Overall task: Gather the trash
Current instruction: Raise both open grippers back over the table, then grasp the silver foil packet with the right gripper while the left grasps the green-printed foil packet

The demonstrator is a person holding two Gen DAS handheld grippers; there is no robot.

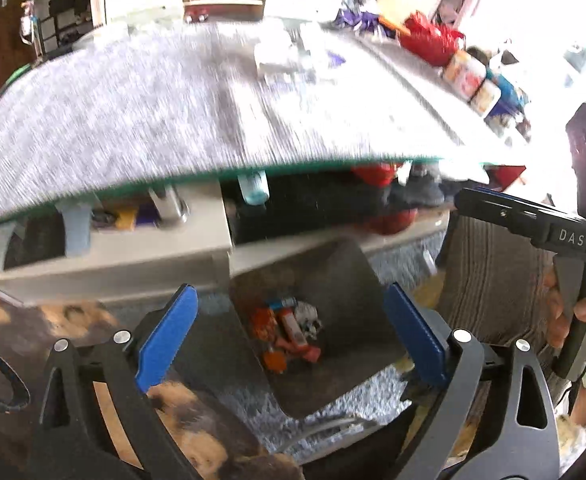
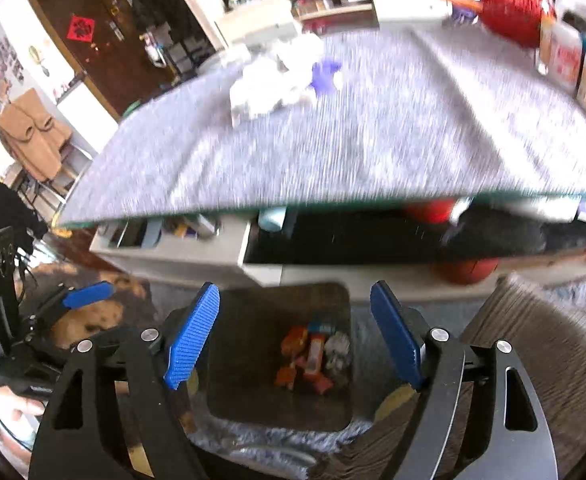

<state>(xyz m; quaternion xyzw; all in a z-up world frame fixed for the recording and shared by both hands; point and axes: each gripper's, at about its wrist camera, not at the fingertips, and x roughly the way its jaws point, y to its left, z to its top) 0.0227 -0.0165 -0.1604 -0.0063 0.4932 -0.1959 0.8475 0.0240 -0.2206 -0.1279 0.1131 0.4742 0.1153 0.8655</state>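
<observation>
While both the left gripper point(image 1: 289, 336) and right gripper point(image 2: 295, 338) hang wide and empty above the bin point(image 2: 229, 360), crumpled white tissue point(image 2: 273, 80) lies beyond it on the grey table point(image 2: 373, 152); likely light, soft, best pinched across its bulk.

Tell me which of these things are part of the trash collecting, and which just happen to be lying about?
Part of the job:
- bin on the floor
- wrappers already inside it
- crumpled white paper on the table

Just lying about:
- red bag
- jars at the table edge
- ball under the table
- coat
</observation>
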